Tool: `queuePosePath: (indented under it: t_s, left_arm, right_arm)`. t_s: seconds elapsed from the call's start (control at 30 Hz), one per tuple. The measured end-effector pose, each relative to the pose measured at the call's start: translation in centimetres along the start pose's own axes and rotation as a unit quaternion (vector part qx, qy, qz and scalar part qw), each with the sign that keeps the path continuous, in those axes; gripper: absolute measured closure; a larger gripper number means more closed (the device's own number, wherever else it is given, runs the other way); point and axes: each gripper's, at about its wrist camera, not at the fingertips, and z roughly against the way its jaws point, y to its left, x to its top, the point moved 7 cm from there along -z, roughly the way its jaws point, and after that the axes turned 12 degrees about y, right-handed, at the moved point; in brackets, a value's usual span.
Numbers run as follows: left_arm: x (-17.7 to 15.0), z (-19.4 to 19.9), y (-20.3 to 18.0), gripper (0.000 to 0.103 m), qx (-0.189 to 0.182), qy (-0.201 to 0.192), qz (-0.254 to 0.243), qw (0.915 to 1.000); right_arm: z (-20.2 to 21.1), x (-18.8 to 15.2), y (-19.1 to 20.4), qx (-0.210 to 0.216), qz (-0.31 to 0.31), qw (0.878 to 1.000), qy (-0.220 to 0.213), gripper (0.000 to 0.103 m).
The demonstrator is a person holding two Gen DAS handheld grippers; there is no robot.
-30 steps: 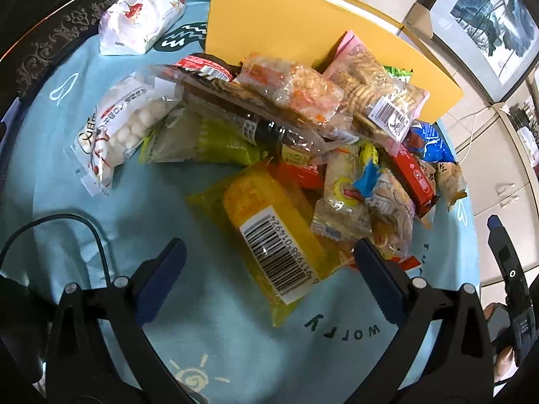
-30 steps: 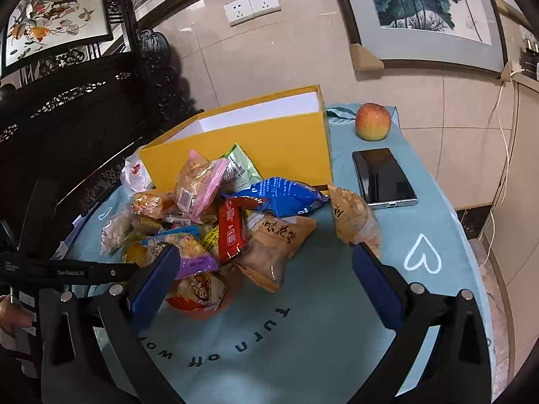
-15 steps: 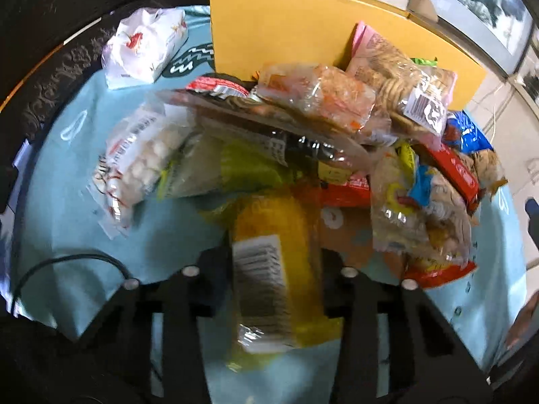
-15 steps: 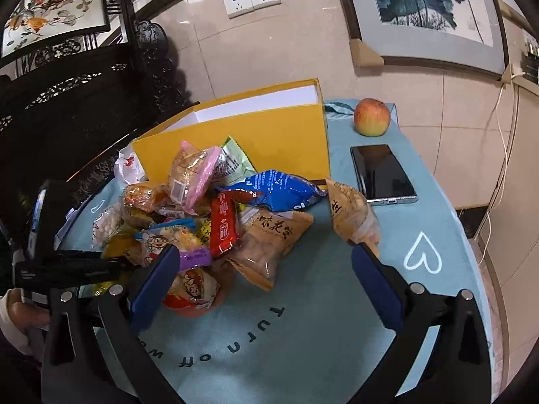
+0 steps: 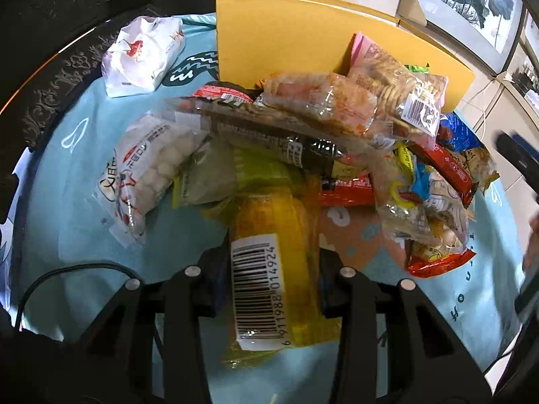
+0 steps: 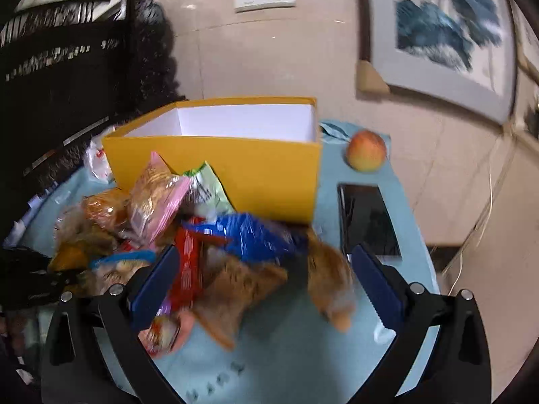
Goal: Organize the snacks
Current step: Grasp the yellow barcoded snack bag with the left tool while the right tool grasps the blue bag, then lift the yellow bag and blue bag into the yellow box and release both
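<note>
My left gripper (image 5: 269, 269) is shut on a yellow snack packet with a barcode label (image 5: 266, 269), at the near edge of a heap of snack packets (image 5: 337, 141) on the light blue tablecloth (image 5: 84, 219). A yellow box (image 5: 303, 43) stands behind the heap; its white inside shows in the right wrist view (image 6: 246, 124). My right gripper (image 6: 266, 286) is open and empty, its blue pads either side of brown packets (image 6: 242, 289) and a red one (image 6: 188, 269) at the heap's right end. The right wrist view is blurred.
A white packet (image 5: 141, 54) lies apart at the far left of the table. An apple (image 6: 366, 149) and a black phone (image 6: 369, 219) lie right of the box. A black cable (image 5: 67, 272) runs by my left gripper. Carved dark furniture stands behind.
My left gripper closed on the yellow barcode packet, which turned lengthwise between the fingers. My right gripper moved forward and down toward the heap's brown packets.
</note>
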Motion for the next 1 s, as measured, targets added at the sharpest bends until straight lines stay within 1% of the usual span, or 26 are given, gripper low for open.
queuePosePath:
  t_s: [0.07, 0.13, 0.2, 0.27, 0.33, 0.37, 0.4, 0.47, 0.5, 0.57, 0.63, 0.73, 0.77, 0.87, 1.0]
  left_arm:
    - [0.0, -0.3, 0.1, 0.063, -0.003, 0.001, -0.001, 1.0]
    - [0.0, -0.5, 0.2, 0.063, -0.009, 0.003, 0.0, 1.0]
    - [0.0, -0.7, 0.3, 0.063, -0.015, 0.005, -0.001, 0.9999]
    - [0.1, -1.0, 0.3, 0.063, -0.018, 0.007, -0.001, 0.9998]
    - [0.2, -1.2, 0.4, 0.062, -0.019, 0.007, -0.001, 0.9998]
    - [0.3, -1.2, 0.4, 0.062, -0.02, 0.008, 0.0, 0.9998]
    - [0.3, -1.3, 0.4, 0.062, -0.021, 0.009, 0.0, 0.9997]
    - [0.3, -1.5, 0.5, 0.062, -0.022, 0.012, 0.002, 0.9997]
    - [0.3, -1.5, 0.5, 0.062, -0.022, 0.013, 0.002, 0.9997]
    - [0.2, -1.4, 0.5, 0.062, -0.025, 0.014, 0.004, 0.9996]
    - [0.1, -1.4, 0.6, 0.062, -0.027, 0.016, 0.005, 0.9995]
    - [0.2, -1.4, 0.5, 0.062, -0.025, 0.016, 0.006, 0.9995]
    - [0.2, -1.4, 0.5, 0.062, -0.025, 0.016, 0.006, 0.9995]
    - [0.0, -1.0, 0.3, 0.062, -0.027, 0.014, 0.009, 0.9995]
    - [-0.3, 0.3, 0.3, 0.062, -0.028, -0.001, 0.006, 0.9996]
  right_arm:
    - [-2.3, 0.8, 1.2, 0.0, 0.032, 0.999, 0.024, 0.012]
    - [-4.8, 1.0, 2.0, 0.01, 0.049, 0.997, 0.055, 0.016]
    - [-6.5, 1.1, 2.4, 0.018, 0.057, 0.996, 0.073, 0.016]
    - [-7.1, 1.3, 2.5, 0.024, 0.057, 0.996, 0.067, 0.016]
    - [-7.5, 1.5, 2.5, 0.033, 0.057, 0.995, 0.07, 0.016]
    - [-7.7, 1.5, 2.4, 0.046, 0.052, 0.995, 0.077, 0.022]
    - [-7.7, 1.5, 2.3, 0.054, 0.05, 0.994, 0.082, 0.025]
    - [-7.4, 1.4, 1.9, 0.053, 0.046, 0.993, 0.094, 0.04]
    - [-7.1, 1.3, 1.6, 0.053, 0.041, 0.993, 0.098, 0.043]
    - [-5.9, 1.0, 0.6, 0.061, 0.018, 0.994, 0.089, 0.053]
    - [-4.9, 0.7, -0.4, 0.079, -0.015, 0.994, 0.079, 0.056]
    - [-3.9, 0.8, -1.3, 0.11, -0.051, 0.99, 0.067, 0.058]
    - [-3.4, 0.8, -1.5, 0.127, -0.064, 0.988, 0.06, 0.059]
    - [-2.7, 0.9, -1.9, 0.16, -0.089, 0.982, 0.048, 0.061]
    - [-1.5, 0.6, -2.0, 0.195, -0.111, 0.974, 0.039, 0.062]
